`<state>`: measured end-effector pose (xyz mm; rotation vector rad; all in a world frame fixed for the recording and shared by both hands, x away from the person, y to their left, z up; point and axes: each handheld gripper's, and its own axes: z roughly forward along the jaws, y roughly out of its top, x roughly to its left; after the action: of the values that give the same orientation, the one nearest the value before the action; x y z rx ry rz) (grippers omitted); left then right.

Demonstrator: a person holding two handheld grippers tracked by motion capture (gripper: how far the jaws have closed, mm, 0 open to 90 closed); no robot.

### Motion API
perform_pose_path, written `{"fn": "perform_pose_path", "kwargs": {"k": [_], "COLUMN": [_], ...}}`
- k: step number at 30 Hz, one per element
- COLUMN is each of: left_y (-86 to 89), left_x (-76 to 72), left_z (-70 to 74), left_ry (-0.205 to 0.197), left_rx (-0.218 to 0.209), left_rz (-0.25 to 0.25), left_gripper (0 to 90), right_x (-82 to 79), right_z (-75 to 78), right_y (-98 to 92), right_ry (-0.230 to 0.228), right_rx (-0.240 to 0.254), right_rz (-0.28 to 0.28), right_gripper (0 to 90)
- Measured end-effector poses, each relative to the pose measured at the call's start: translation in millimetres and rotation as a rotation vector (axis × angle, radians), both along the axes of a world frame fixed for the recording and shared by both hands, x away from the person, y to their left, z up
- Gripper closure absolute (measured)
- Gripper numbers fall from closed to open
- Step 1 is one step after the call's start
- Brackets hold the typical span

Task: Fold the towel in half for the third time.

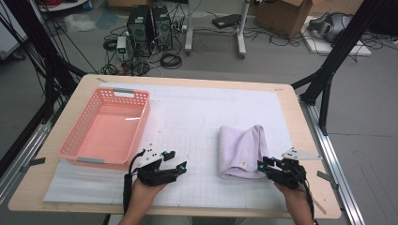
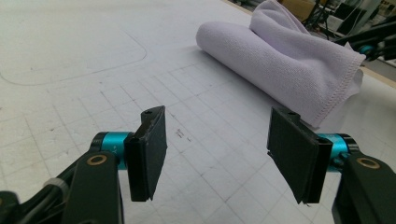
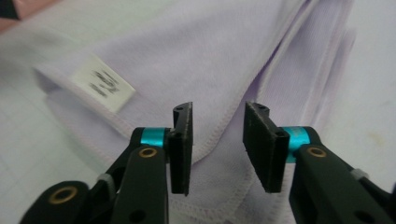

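Observation:
A folded lilac towel [image 1: 241, 150] lies right of centre on the white gridded mat [image 1: 197, 117], its rolled fold toward the left gripper view [image 2: 289, 60]. A small white label [image 3: 103, 82] is sewn near its stitched hem. My right gripper [image 1: 264, 165] hovers at the towel's near right corner; in the right gripper view its jaws [image 3: 217, 144] stand apart just above the hem of the towel [image 3: 187, 60], with no cloth pinched. My left gripper [image 1: 176, 160] rests low over bare mat left of the towel, jaws wide and empty [image 2: 219, 154].
A pink plastic basket [image 1: 141, 124], empty, stands on the mat's left side, just beyond the left hand. The wooden table edge [image 1: 300, 122] runs close to the right of the towel. Black frame posts, cables and boxes stand on the floor beyond.

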<state>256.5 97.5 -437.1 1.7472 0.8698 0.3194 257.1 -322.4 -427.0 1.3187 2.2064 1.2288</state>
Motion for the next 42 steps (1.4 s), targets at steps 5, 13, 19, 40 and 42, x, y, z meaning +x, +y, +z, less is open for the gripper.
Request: {"fn": "perform_pose_path", "kwargs": {"k": [5, 13, 19, 40, 42], "left_y": [-1.3, 0.9, 1.8, 4.3, 4.2], "left_x": [-0.2, -0.2, 1.0, 1.2, 1.1], "left_z": [-1.2, -0.8, -1.4, -1.2, -1.3], "left_ry": [0.001, 0.002, 0.003, 0.002, 0.002], "left_rx": [0.005, 0.001, 0.004, -0.005, -0.005], "left_rz": [-0.002, 0.002, 0.005, 0.014, 0.014], "left_gripper": [38.1, 38.2, 38.2, 38.1, 38.1], "right_x": [7.5, -4.2, -12.5, -8.0, 0.7], "right_z": [-11.2, 2.7, 11.0, 9.8, 0.9], "right_y": [1.8, -11.9, -25.0, -21.1, -13.1], "right_ry": [0.070, 0.033, 0.023, -0.020, 0.004], "right_rx": [0.039, -0.086, -0.047, -0.027, -0.076], "right_rz": [0.013, -0.080, -0.106, -0.067, -0.083], "right_gripper": [84.6, 85.7, 82.0, 70.5, 68.9]}}
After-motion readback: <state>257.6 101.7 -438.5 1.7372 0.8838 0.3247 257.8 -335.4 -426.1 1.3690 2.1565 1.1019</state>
